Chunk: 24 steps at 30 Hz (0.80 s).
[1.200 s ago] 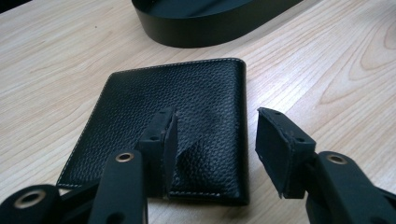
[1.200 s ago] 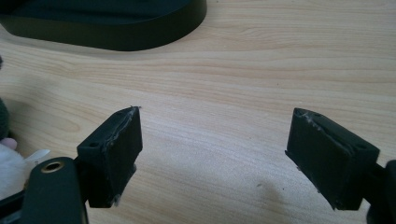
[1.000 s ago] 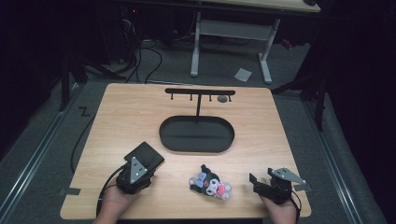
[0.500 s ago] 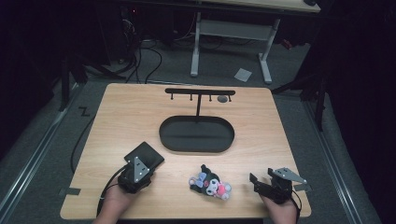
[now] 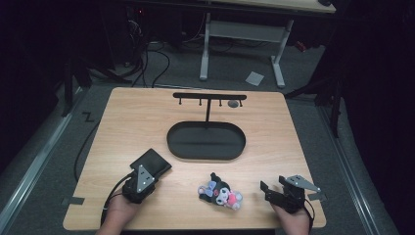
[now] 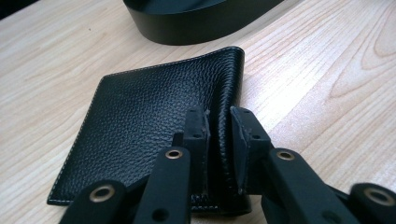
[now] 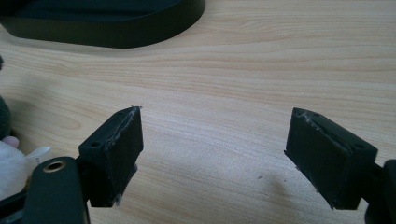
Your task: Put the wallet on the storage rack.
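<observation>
Your left gripper [image 6: 219, 135] pinches folded edge of black leather wallet [image 6: 154, 126]; jaws have just been closing on it. Wallet lies flat near table's [image 5: 122, 122] front-left corner, long axis running away from you toward black oval tray [image 5: 206, 141], which sits just beyond. Right gripper [image 7: 212, 158] spread, holding nothing, over bare wood. Plush toy [image 5: 220, 193] sits between your hands, nearer right. Nothing blocks lift.

Probably lab (cabled floor [image 5: 147, 63], desk frame [image 5: 240, 34]).
</observation>
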{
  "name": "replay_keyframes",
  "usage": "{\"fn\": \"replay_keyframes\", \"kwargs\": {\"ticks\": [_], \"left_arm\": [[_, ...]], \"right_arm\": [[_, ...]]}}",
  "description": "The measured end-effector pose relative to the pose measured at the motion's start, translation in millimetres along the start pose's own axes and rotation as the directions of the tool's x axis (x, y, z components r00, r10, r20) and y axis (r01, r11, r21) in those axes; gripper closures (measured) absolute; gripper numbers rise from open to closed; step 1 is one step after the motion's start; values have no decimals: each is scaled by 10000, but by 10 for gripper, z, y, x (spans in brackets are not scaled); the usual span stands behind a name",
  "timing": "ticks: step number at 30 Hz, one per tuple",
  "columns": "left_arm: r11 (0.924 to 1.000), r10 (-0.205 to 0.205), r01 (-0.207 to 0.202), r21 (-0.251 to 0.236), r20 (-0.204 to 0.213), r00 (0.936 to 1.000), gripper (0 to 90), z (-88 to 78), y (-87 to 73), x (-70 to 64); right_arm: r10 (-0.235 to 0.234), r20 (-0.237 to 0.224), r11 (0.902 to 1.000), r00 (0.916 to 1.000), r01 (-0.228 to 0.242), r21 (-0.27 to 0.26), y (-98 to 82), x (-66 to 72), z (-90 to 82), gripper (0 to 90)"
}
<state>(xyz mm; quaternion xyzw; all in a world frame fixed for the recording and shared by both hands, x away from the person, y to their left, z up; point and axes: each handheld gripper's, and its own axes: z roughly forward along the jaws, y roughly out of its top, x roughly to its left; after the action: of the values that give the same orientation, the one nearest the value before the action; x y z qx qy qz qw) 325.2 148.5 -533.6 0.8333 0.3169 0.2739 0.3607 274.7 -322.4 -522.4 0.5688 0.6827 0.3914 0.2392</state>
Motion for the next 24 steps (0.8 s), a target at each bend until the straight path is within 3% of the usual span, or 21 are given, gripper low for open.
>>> {"fn": "replay_keyframes", "kwargs": {"ticks": [4,15,24], "left_arm": [[9999,125,-125,-66,-71,9999,799,-19,10,-10],[9960,-291,284,-846,-68,9996,819,-156,17,60],[9846,-831,803,-1552,-118,9965,822,-289,11,152]], "right_arm": [[28,-12,10000,10000,-28,-23,1,-12,-2,193],[-5,-38,10000,10000,5,-41,5,-2,7,200],[-163,-41,9995,9999,162,-253,17,6,0,225]]}}
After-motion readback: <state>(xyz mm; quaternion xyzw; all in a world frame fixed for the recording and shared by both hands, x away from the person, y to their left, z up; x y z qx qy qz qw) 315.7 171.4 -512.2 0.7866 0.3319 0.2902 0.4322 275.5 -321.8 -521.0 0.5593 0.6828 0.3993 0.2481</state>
